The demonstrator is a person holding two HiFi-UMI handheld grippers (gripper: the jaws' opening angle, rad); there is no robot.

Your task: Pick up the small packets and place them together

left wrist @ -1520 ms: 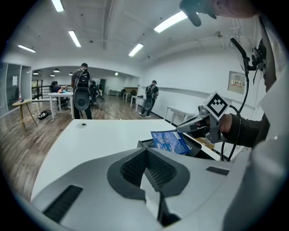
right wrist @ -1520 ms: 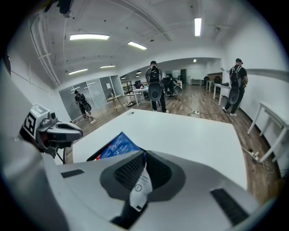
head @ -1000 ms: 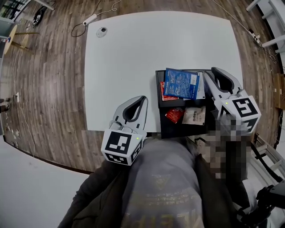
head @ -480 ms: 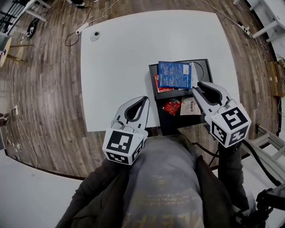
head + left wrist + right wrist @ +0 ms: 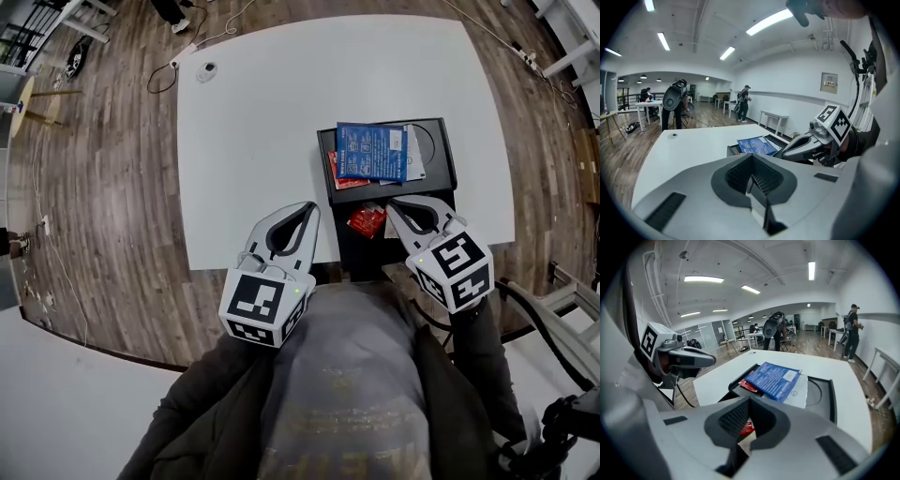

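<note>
I am at the grasp step: my right gripper [image 5: 398,208] sits low in the near part of the black tray [image 5: 441,150], its jaws have just been closing and now meet on what looks like the edge of the pale packet [image 5: 746,443], with the small red packet [image 5: 367,221] just left of its tips and the blue packet [image 5: 372,152] ahead of them. The next move, I think, needs a straight lift first, because the tray wall is close around it; my left gripper [image 5: 302,211], closed and empty, waits further left over the near edge of the table [image 5: 262,112], where much room is free
</note>
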